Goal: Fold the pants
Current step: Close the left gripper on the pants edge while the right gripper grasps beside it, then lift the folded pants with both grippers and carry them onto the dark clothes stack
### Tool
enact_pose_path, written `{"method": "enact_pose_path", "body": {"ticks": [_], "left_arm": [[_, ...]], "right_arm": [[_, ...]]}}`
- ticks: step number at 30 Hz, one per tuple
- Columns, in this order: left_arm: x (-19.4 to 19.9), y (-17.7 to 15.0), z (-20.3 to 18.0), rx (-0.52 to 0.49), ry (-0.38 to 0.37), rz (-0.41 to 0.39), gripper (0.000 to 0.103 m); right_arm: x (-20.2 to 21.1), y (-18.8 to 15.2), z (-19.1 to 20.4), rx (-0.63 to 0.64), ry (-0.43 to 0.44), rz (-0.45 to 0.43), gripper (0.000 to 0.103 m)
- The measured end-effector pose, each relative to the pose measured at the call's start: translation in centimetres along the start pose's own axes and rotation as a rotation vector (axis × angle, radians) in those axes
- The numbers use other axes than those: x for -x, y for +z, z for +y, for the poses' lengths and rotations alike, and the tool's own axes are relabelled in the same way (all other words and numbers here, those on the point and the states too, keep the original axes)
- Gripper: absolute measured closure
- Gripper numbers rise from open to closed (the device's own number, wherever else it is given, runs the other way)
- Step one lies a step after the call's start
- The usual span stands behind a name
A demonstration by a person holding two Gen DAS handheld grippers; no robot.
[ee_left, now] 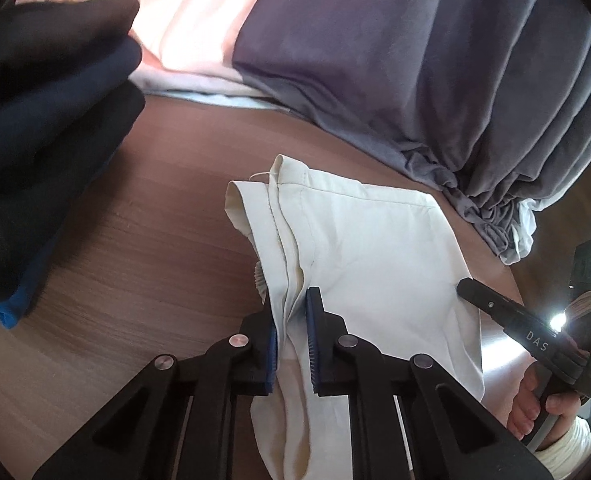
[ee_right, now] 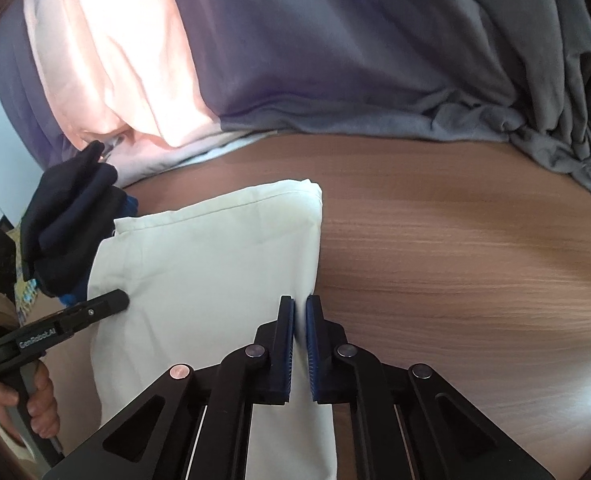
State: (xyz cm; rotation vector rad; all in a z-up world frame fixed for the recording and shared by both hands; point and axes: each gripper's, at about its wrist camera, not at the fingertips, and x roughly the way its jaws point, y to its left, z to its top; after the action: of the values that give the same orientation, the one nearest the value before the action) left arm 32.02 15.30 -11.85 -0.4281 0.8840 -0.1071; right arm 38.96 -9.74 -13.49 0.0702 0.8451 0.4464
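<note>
Wood-grain counter (ee_right: 455, 240), grey curtain (ee_left: 415, 60) and pink fabric (ee_right: 107, 60) behind it. Cream pants (ee_left: 375, 248), folded, lie flat on the counter ahead of both tools. Left hand-held gripper (ee_left: 291, 340): pads clamped on a bunched seam ridge at the pants' left side. Right hand-held gripper (ee_right: 300, 344): pads nearly together, pinching the pants' right edge. Dark folded garments (ee_left: 47, 120) stacked on the counter, left of the left hand-held gripper.

A home room: wood-grain worktop (ee_right: 455, 240), grey curtain (ee_left: 435, 60) gathered behind it, folded dark clothes (ee_left: 47, 120) stacked aside
</note>
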Motion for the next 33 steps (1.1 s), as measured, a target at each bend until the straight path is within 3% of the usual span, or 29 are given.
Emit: {"method": "enact_pose_path", "body": {"ticks": [14,22,33], "left_arm": [[6.6,-0.4,-4.0,-0.075,-0.019,-0.171,0.09],[11.8,-1.0,-5.8,-0.118,0.044,-0.303,0.09],[18.5,-1.1,-3.4,-0.109,0.111,-0.413,0.09]], "right_arm": [[7.4,0.1,1.6,0.066,-0.002,-0.165,0.096],[11.6,0.5,3.4,0.152,0.044,-0.27,0.096],[14.9,1.2,8.3,0.256,0.141,-0.36,0.096]]}}
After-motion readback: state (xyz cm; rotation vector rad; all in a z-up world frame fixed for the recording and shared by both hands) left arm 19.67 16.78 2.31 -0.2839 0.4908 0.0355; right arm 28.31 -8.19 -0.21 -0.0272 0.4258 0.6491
